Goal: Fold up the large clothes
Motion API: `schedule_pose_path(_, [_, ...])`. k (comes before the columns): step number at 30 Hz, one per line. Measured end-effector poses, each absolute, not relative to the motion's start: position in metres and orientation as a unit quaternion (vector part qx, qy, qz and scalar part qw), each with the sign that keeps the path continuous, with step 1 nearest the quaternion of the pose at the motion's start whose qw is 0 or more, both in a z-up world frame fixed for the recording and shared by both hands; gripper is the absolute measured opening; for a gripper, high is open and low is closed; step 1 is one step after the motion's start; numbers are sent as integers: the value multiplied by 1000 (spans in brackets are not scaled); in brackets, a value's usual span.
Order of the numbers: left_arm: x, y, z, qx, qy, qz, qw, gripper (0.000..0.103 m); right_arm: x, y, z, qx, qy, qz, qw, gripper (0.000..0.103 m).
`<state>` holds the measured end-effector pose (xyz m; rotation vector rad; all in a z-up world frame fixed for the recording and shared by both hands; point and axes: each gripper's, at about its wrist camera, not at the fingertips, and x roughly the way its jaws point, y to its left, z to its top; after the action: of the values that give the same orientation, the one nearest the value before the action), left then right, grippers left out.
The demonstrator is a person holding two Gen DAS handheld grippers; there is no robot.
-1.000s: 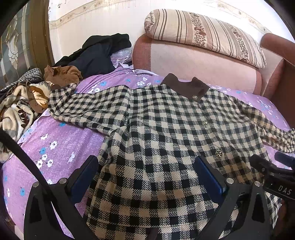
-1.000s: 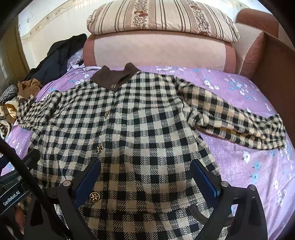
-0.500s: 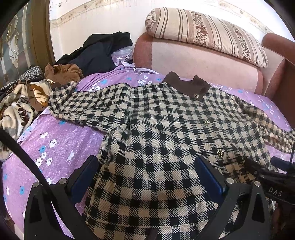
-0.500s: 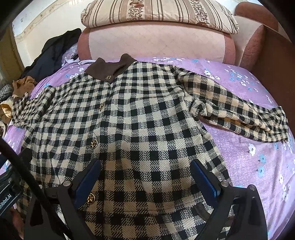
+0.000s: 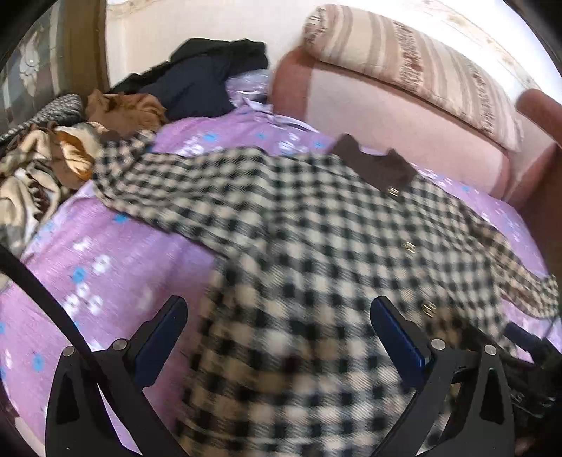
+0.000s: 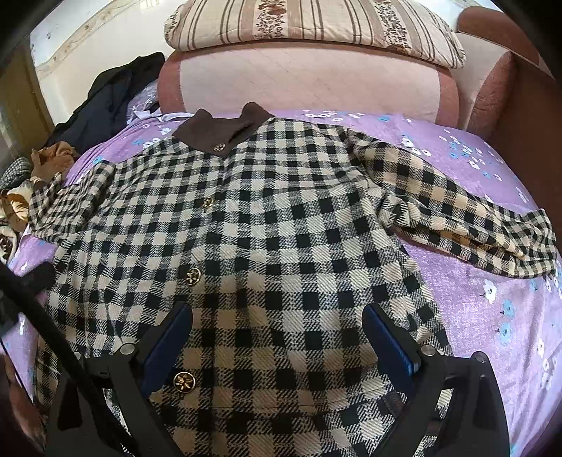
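Observation:
A black-and-cream checked coat [image 6: 281,225] with a brown collar [image 6: 221,130] and gold buttons lies face up and spread on the purple flowered bedsheet [image 6: 491,316]. Its sleeves stretch out to both sides. My right gripper [image 6: 277,337] stands open just above the coat's lower front, fingers wide apart, holding nothing. In the left wrist view the coat [image 5: 316,246] is blurred by motion. My left gripper [image 5: 277,334] is open over the coat's lower left edge, its left finger above the sheet [image 5: 105,267]. The right gripper's black body [image 5: 527,358] shows at the lower right there.
A pink padded headboard [image 6: 309,81] with a striped pillow [image 6: 316,24] on top closes the far side. Dark, brown and patterned clothes [image 5: 116,116] are piled at the bed's far left corner. A brown bed frame [image 6: 527,105] rises on the right.
Both grippers have moved forward and lower over the coat, still open. The left view swings to the left and is now motion-blurred.

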<state>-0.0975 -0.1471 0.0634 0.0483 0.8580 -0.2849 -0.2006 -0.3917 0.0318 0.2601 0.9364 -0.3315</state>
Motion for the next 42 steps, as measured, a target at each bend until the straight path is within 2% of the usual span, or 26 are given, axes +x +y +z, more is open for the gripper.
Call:
schedule_pose_path(19, [-59, -118, 71, 49, 435, -116, 892, 103, -197, -391, 27, 125, 457, -150, 868, 99])
schedule_pose_path(21, [-39, -97, 78, 38, 434, -100, 894, 103, -198, -391, 25, 128, 461, -148, 866, 99])
schedule_pose_path(26, [40, -10, 88, -84, 414, -22, 906, 103, -196, -388, 22, 131, 471, -139, 861, 99])
schedule_pose_path(29, [88, 26, 84, -114, 415, 7, 903, 102, -193, -386, 20, 130, 476, -133, 860, 99])
schedule_pose_path(30, [101, 34, 83, -116, 409, 15, 905, 99, -192, -386, 19, 130, 479, -131, 858, 99])
schedule_pose_path(32, [121, 45, 82, -123, 399, 19, 908, 84, -189, -386, 15, 130, 488, -126, 854, 99])
schedule_pose_path(33, [129, 49, 81, -129, 398, 19, 908, 81, -188, -385, 13, 130, 493, -123, 851, 99])
schedule_pose_path(35, [152, 55, 76, -136, 401, 26, 905, 67, -184, -384, 8, 130, 500, -117, 848, 99])
schedule_pose_path(36, [158, 55, 74, -133, 406, 29, 904, 64, -184, -384, 6, 128, 503, -116, 847, 99])
schedule_pose_path(37, [169, 54, 67, -123, 416, 30, 900, 52, -182, -383, 4, 126, 507, -114, 845, 99])
schedule_pose_path(38, [175, 51, 63, -117, 422, 32, 898, 34, -182, -383, 2, 125, 509, -114, 844, 99])
schedule_pose_path(39, [182, 49, 57, -103, 432, 36, 895, 25, -180, -383, 1, 124, 510, -114, 844, 99])
schedule_pose_path(42, [182, 43, 58, -87, 418, 29, 904, 11, -180, -384, -1, 125, 510, -113, 843, 99])
